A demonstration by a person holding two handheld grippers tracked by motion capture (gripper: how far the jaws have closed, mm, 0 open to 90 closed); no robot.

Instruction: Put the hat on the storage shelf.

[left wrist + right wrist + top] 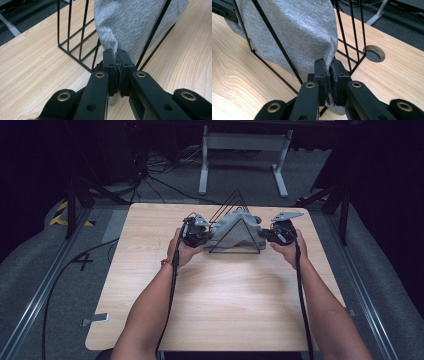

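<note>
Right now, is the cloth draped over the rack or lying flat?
Draped: the grey cloth hangs over the wire rack, each end pinched by a gripper.

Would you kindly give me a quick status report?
Left gripper and right gripper shut on cloth. Cloth draped over wire rack. Rack's wires close beside both jaws.

The pale wooden table point(225, 310) sits mid-frame in the high view on a grey carpeted floor point(25, 270). Beyond its far edge, at 12 o'clock, stands a white metal frame point(245, 142) on two legs. Black cables point(160, 185) tangle on the floor at 11 o'clock, and a yellow-and-black striped patch point(60, 212) lies at 10 o'clock. A metal rail point(45, 290) runs along the floor at 8 o'clock. In the right gripper view, a round hole point(374, 53) pierces the tabletop at 3 o'clock.
</note>
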